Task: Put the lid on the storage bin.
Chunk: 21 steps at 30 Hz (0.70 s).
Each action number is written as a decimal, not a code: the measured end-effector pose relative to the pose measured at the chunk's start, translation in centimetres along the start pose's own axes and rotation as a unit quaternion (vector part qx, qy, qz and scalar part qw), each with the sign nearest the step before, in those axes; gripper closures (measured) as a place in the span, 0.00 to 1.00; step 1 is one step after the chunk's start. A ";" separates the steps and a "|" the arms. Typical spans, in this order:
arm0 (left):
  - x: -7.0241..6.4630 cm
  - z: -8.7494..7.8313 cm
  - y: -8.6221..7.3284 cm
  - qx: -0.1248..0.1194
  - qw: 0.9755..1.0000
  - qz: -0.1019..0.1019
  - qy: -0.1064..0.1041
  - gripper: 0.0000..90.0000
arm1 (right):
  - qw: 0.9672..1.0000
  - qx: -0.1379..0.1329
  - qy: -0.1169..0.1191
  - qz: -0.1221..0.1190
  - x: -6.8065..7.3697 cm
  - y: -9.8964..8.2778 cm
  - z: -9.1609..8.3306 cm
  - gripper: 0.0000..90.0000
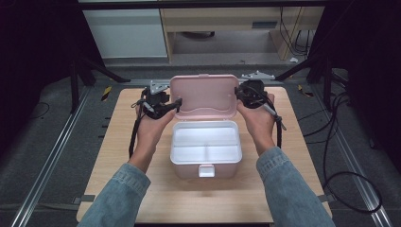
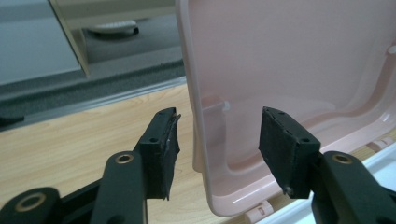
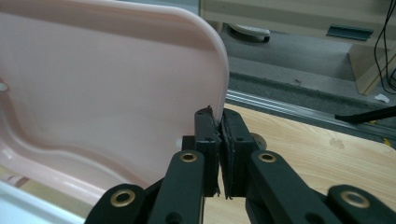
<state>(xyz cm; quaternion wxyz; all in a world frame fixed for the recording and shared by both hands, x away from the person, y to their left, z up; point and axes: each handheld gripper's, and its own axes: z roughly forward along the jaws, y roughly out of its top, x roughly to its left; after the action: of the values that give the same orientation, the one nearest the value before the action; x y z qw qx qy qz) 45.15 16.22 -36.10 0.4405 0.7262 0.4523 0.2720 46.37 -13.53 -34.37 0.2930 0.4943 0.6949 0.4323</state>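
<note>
A pink lunch box [image 1: 206, 166] sits mid-table with its lid [image 1: 204, 94] standing upright at the back. Inside it is a white divided tray [image 1: 236, 137] with nothing in it. My left gripper [image 1: 176, 103] is at the lid's left edge. In the left gripper view it [image 2: 219, 140] is open, and the lid's [image 2: 289, 56] rim passes between the pads without being pressed. My right gripper [image 1: 239, 92] is at the lid's right edge. In the right gripper view its jaws [image 3: 220, 149] are closed together beside the lid [image 3: 102, 84], with nothing seen between them.
The wooden table [image 1: 142, 189] has bare surface around the box. A white latch tab [image 1: 205, 170] sticks out at the box's front. Metal rails [image 1: 52, 156] run along both sides. Cables [image 1: 340, 142] lie on the floor to the right.
</note>
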 end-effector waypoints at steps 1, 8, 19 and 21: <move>-0.2 -0.5 -0.2 -0.006 1.000 -0.001 -0.008 0.48 | 1.000 -0.008 0.001 -0.001 0.1 -0.4 -0.7 0.97; -1.1 -2.0 -1.2 -0.017 1.000 0.008 -0.021 0.45 | 0.999 -0.031 0.003 -0.005 0.7 -1.7 -2.9 0.97; -0.8 -5.3 -4.8 -0.025 0.999 0.011 -0.035 0.43 | 0.998 -0.050 0.015 -0.021 1.8 -4.7 -6.3 0.96; -0.5 -6.0 -5.7 -0.023 0.999 0.015 -0.033 0.43 | 0.998 -0.051 0.020 -0.016 1.9 -5.5 -6.9 0.95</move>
<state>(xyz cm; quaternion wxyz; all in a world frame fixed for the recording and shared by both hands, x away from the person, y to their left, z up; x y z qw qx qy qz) 37.81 19.31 -38.32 0.4679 0.7312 0.4199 0.2649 37.60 -14.64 -36.11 0.3107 0.4588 0.6852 0.4728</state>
